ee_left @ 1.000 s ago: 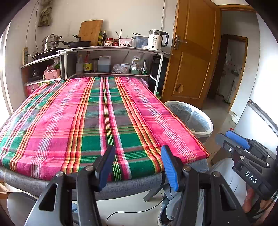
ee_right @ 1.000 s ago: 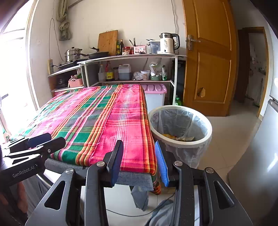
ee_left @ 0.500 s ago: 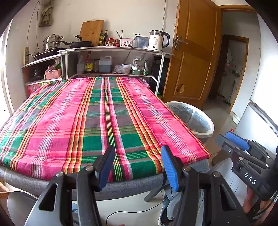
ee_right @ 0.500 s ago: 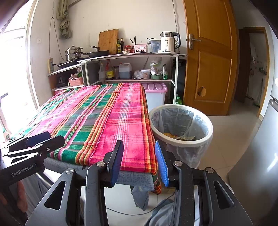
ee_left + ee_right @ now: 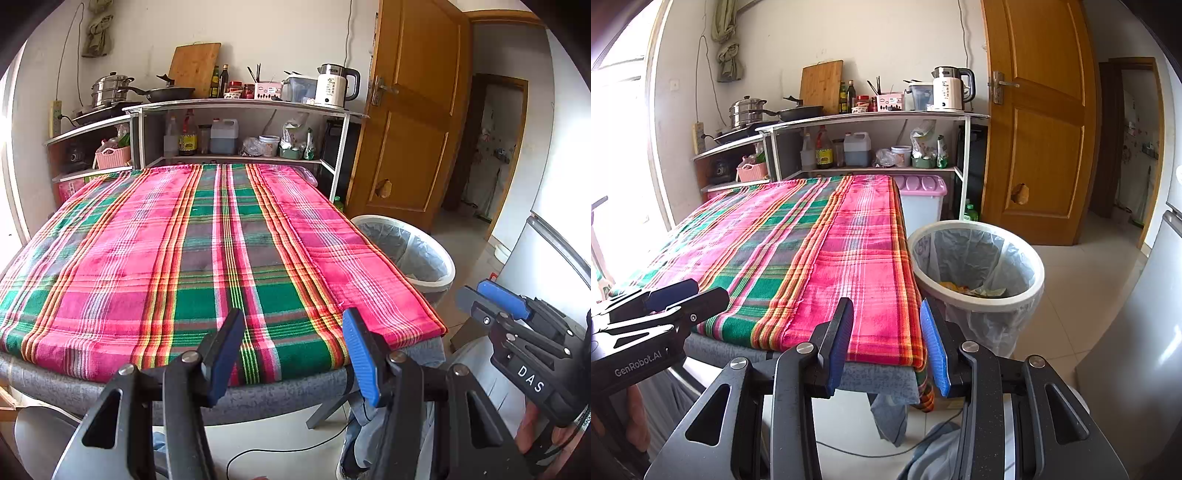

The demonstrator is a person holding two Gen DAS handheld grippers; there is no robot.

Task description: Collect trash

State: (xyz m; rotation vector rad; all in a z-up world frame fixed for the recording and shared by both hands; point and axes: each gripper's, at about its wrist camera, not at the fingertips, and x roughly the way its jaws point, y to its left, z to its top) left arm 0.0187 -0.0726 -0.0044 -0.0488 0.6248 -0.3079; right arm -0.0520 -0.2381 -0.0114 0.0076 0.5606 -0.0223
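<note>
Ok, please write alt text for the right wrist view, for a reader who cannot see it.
An open, empty black right gripper with blue pads points over a table under a pink-and-green plaid cloth. To the right stands a white round bin with a clear liner, yellowish scraps inside. The left gripper shows at left.

Both tongs are held side by side, left tongs (image 5: 291,354) and right tongs (image 5: 886,341) parted, empty, angled downward.
</note>
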